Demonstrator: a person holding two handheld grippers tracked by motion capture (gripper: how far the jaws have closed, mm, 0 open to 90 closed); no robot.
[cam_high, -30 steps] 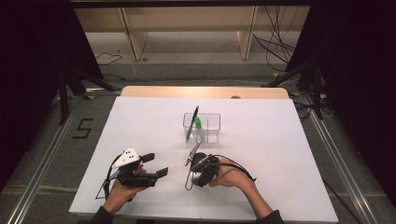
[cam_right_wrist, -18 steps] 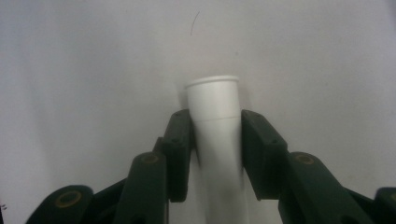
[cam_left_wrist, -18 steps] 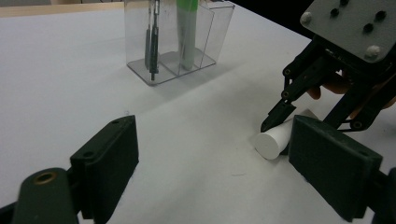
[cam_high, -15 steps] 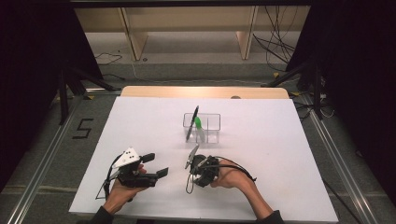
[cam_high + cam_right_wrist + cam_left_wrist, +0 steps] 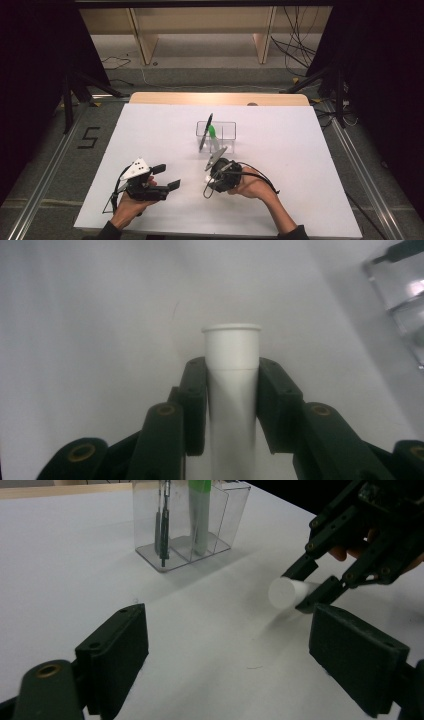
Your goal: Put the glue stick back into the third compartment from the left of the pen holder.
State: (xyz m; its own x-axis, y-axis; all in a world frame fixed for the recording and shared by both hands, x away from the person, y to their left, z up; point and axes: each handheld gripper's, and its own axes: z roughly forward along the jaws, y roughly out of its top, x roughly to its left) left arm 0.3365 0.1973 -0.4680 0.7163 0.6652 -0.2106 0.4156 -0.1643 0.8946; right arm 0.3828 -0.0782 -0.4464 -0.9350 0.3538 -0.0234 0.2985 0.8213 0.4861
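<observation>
My right hand-held gripper (image 5: 209, 176) sits low over the table (image 5: 300, 150), jaws clamped on a white tube (image 5: 232, 385), while my left hand-held gripper (image 5: 167, 177) rests nearby with its jaws spread wide and empty. Just beyond them the clear divided holder (image 5: 225, 131) contains a green marker (image 5: 212, 134) and a leaning black pen (image 5: 205, 132).

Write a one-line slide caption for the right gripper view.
Right tool shut on a white tube above the white table.
</observation>
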